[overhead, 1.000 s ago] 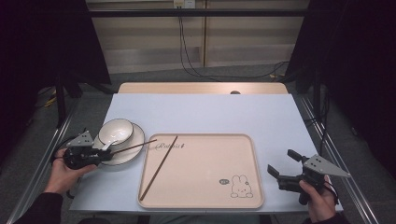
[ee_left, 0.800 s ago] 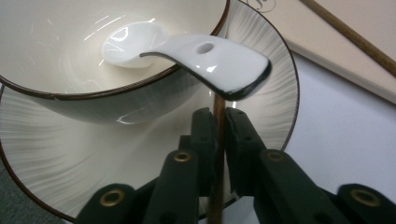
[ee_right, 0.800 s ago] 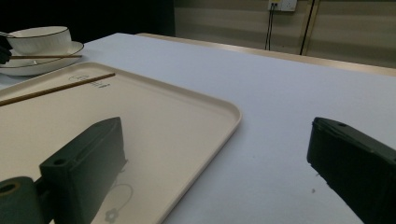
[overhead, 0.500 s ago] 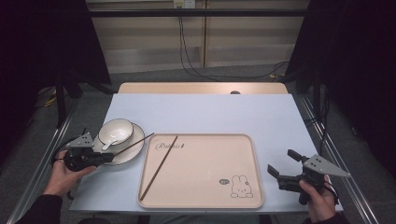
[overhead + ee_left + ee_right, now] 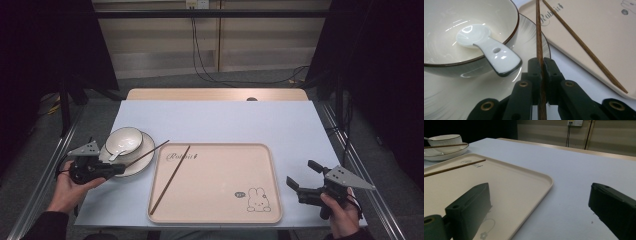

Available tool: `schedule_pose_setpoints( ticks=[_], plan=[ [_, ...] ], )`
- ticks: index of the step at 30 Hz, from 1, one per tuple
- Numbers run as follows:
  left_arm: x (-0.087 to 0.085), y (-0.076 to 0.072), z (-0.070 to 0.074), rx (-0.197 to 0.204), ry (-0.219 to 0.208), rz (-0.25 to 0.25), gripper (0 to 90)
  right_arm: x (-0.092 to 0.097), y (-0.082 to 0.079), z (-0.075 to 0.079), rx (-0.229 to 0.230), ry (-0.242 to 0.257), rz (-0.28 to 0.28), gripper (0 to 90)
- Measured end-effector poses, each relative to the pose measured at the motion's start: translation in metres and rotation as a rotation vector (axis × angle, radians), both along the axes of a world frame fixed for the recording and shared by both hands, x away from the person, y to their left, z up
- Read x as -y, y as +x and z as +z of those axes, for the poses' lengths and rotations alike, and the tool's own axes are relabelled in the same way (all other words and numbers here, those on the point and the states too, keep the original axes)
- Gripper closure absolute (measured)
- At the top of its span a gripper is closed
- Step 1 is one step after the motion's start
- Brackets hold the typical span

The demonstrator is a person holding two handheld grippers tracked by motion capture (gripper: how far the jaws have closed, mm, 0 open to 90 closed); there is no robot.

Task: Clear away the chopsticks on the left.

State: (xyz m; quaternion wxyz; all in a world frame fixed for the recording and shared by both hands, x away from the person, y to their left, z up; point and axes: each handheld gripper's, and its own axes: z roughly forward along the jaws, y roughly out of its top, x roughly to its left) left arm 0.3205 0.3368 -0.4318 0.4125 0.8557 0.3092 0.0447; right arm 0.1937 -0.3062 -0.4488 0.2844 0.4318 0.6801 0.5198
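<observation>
Now chopstick clamped btwn L jaws, over plate

I see black cables hanging at twelve o'clock, beyond the worktop's wooden far edge.

desk: sitting under a pale blue cover, wooden edge peeking out at the far side
back wall: beige panels, black cables hanging down from a socket
floor: grey, cables trailing across
sides: fading into dark
</observation>
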Motion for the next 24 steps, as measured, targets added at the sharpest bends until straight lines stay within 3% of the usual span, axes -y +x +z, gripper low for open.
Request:
schedule_pose_setpoints(
  ticks=[6, 13, 20, 24],
  plan=[
    [0.003, -0.008, 0.004, -0.012, -0.049, 0.012, 84.8, 0.001, -0.001, 0.0, 0.003, 0.0, -0.002, 3.8],
    [0.011, -0.017, 0.009, -0.03, -0.057, 0.012, 84.9, 0.001, -0.001, 0.0, 0.0, 0.002, 0.0, 3.8],
    [0.024, -0.024, 0.02, -0.007, -0.094, 0.016, 84.9, 0.001, -0.001, 0.0, 0.003, 0.002, -0.002, 3.8],
    [0.035, -0.027, 0.018, -0.01, -0.075, 0.035, 84.9, 0.001, -0.001, 0.001, 0.0, 0.001, 0.0, 3.9]
  ],
)
